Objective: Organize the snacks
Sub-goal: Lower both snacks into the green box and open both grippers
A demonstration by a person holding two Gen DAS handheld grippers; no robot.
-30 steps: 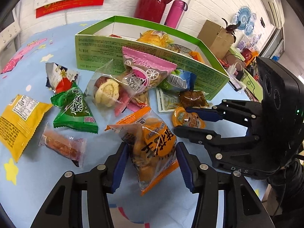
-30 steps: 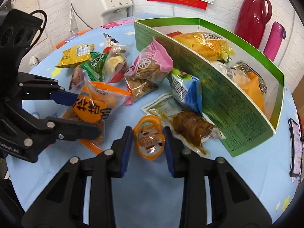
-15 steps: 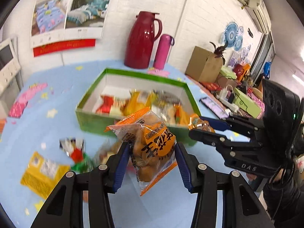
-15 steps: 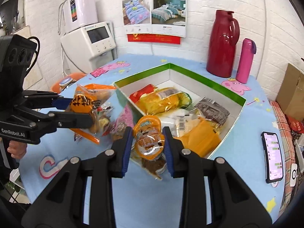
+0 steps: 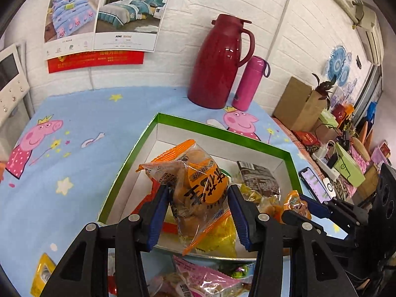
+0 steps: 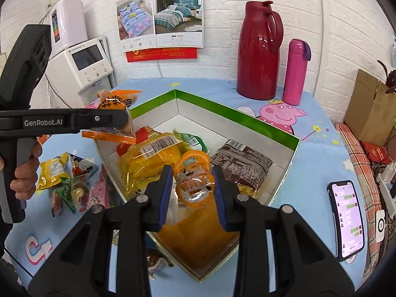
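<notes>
My left gripper (image 5: pixel 198 198) is shut on an orange-edged clear bag of pastries (image 5: pixel 195 185) and holds it over the near left part of the green-rimmed white box (image 5: pixel 222 136). My right gripper (image 6: pixel 193 185) is shut on a small orange snack cup (image 6: pixel 194 180), held above the box (image 6: pixel 247 121) near its front. In the box lie a yellow packet (image 6: pixel 151 158), a dark brown packet (image 6: pixel 242 163) and an orange packet (image 6: pixel 198 235). In the right wrist view the left gripper (image 6: pixel 123 121) with its bag (image 6: pixel 116 101) hangs over the box's left wall.
Several loose snack packets (image 6: pixel 71 185) lie on the blue cartoon tablecloth left of the box. A red jug (image 6: pixel 259 49) and a pink bottle (image 6: pixel 295 71) stand at the back. A phone (image 6: pixel 346 215) lies to the right. A hand (image 6: pixel 24 173) grips the left tool.
Both grippers have lifted their snacks off the table and carried them forward over the open box. The loose snack pile is now below and behind them.
</notes>
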